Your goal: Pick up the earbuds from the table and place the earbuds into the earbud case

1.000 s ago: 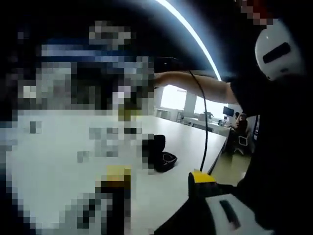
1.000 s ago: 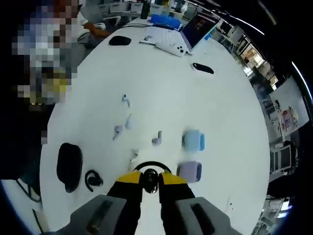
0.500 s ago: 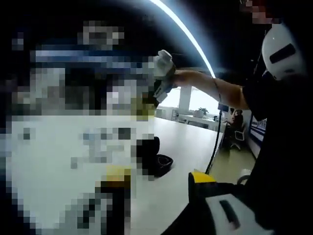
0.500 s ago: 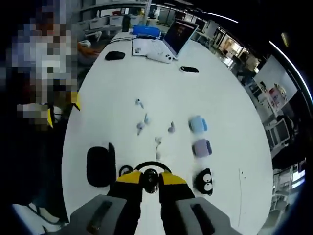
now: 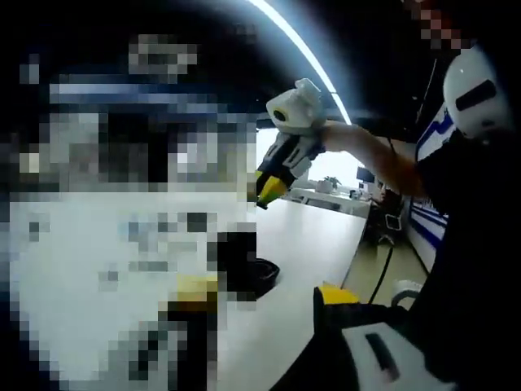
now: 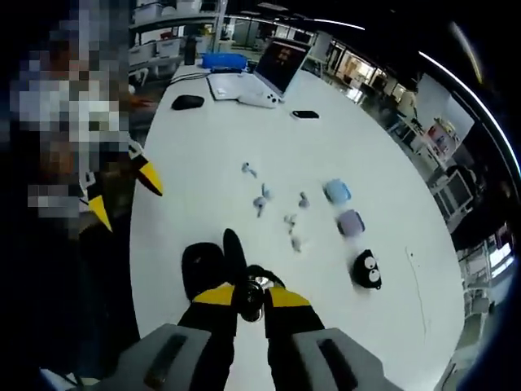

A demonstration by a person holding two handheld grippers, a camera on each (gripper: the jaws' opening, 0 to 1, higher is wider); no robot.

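Above table (image 6: 203,155), right claw (image 6: 250,300) clamps earbud (image 6: 251,293).

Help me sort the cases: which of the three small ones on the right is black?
The black case with cartoon eyes, nearest the table's near edge. The blue case lies farthest along the row, the purple case between them.

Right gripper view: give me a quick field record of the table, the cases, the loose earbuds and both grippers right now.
table: white table
right gripper: right gripper, shut on a black ear-hook earbud
black case: open black oval earbud case, just ahead of the right gripper
other cases: light blue case, lilac case, black case with cartoon eyes, in a row
loose earbuds: small pale earbuds scattered mid-table
far end: open laptop, black mouse
left gripper: left gripper, open, at table edge
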